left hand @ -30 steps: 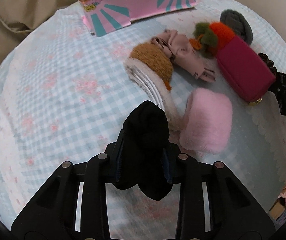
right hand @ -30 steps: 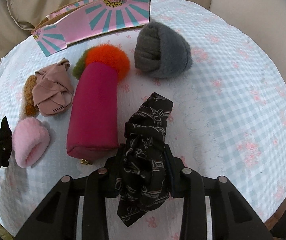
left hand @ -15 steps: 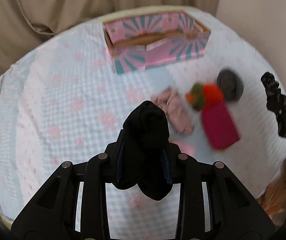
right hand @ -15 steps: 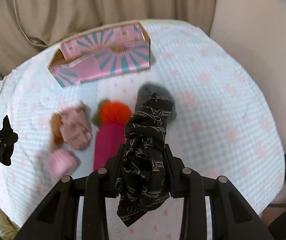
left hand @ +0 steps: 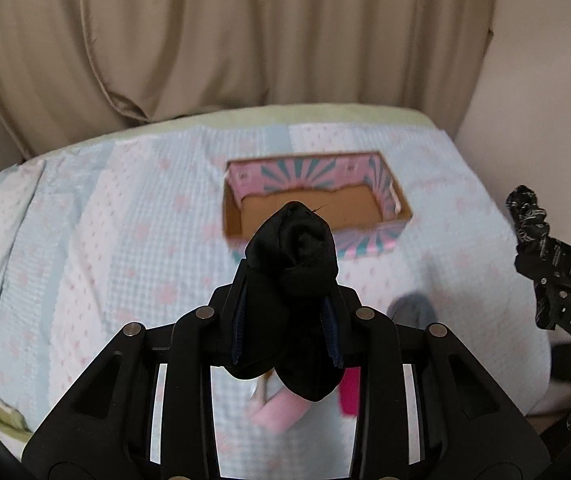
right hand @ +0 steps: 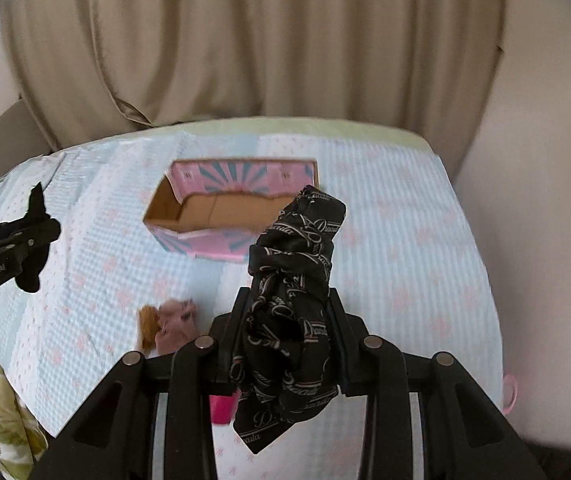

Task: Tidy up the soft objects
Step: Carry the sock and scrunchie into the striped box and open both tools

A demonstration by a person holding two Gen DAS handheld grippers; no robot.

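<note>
Beige curtain (left hand: 245,40) behind checked bedspread (left hand: 105,240), pink sunburst box (left hand: 313,204) open at frame centre, left claw (left hand: 287,320) clamping black sock (left hand: 291,264), right claw (right hand: 289,336) gripping black scarf (right hand: 293,280) (script lettering, unreadable), "DAS" on claw at right edge.

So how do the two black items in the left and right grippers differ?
The plain black sock in the left gripper is unpatterned; the printed scarf in the right gripper carries pale script lettering. The sock looks rounded, the scarf twisted and longer. Both are clamped, raised above the bed.
</note>
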